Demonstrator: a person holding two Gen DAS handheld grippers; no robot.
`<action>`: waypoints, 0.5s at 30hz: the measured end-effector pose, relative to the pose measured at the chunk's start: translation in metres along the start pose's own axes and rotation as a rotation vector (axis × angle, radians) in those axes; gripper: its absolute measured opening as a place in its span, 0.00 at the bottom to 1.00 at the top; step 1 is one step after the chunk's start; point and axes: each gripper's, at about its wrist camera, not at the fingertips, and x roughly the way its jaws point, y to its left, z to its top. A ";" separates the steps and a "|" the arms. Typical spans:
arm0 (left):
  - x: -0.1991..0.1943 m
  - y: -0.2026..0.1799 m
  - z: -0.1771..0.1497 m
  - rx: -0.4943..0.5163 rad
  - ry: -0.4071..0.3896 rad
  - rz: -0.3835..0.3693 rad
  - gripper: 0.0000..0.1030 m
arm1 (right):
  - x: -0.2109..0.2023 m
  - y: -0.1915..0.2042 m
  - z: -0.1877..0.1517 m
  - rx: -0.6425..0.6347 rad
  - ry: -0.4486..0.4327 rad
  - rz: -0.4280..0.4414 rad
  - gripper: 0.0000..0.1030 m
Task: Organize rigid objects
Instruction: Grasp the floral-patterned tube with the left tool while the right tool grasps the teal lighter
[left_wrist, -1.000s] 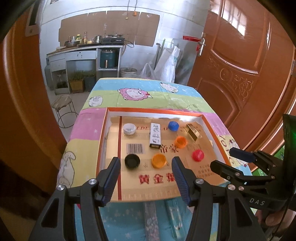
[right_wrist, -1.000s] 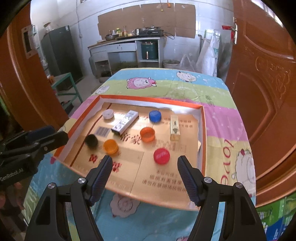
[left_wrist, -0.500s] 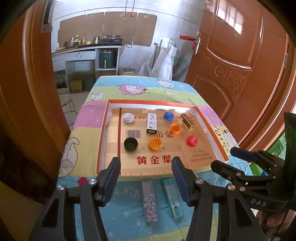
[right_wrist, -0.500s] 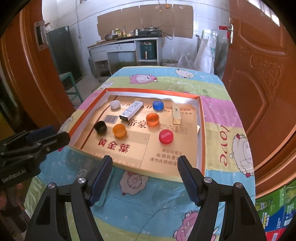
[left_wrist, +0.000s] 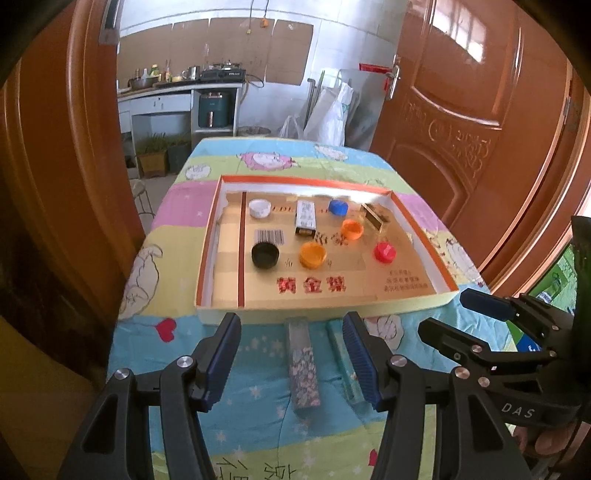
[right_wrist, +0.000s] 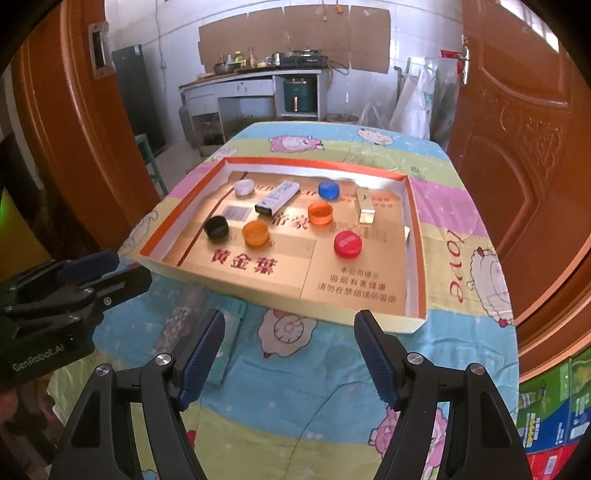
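A shallow cardboard tray lies on the cartoon-print table. Inside it sit several bottle caps: white, black, blue, red and two orange ones. A white box and a gold box lie among them. Two long flat boxes, a flowered one and a teal one, rest on the cloth in front of the tray. My left gripper hangs open over those two boxes. My right gripper is open above bare cloth, nothing between its fingers.
Orange wooden doors flank the table on both sides. A kitchen counter with pots stands at the back wall. Green and red cartons sit on the floor at the right. A stool stands left of the table.
Both grippers have pulled back from over the tray toward the table's near edge. The tray looks smaller now, and the two long boxes in front of it have come into view.
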 end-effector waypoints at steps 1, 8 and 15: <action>0.003 0.000 -0.002 0.002 0.008 0.001 0.55 | 0.002 0.001 -0.002 0.001 0.006 -0.001 0.72; 0.031 -0.009 -0.020 0.048 0.062 0.019 0.55 | 0.014 0.005 -0.016 0.014 0.049 -0.005 0.72; 0.055 -0.014 -0.030 0.072 0.106 0.081 0.55 | 0.015 0.001 -0.020 0.022 0.055 -0.007 0.72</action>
